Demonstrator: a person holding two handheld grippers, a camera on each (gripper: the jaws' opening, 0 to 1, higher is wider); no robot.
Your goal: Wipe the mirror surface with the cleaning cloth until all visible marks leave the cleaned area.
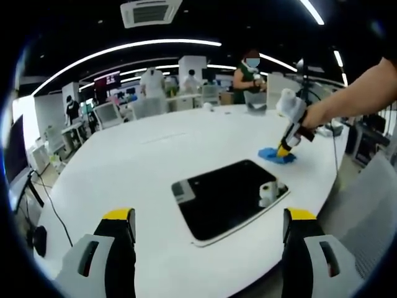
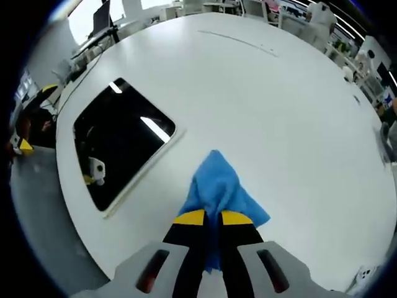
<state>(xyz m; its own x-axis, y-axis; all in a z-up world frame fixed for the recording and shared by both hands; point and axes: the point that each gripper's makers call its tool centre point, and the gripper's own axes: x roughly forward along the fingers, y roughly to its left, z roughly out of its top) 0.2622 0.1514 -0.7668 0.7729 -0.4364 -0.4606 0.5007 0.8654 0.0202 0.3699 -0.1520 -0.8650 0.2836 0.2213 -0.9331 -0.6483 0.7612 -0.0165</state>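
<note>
Mirror [image 2: 121, 139] lies flat on the white table [image 2: 273, 112], unwiped; right gripper [image 2: 213, 218] pinches the blue cleaning cloth [image 2: 217, 183] just beside it, ready; left gripper [image 1: 208, 220] hovers with jaws spread, empty

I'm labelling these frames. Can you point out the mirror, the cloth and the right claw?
mirror [image 1: 226, 195]: left gripper view, centre of its dark glass.
cloth [image 2: 217, 180]: right gripper view, upper part of the blue fabric.
right claw [image 2: 212, 218]: right gripper view, between its yellow tips, shut on the cloth.

left gripper [image 1: 208, 226]: grey, black jaws, yellow tips | right gripper [image 2: 213, 218]: same
</note>
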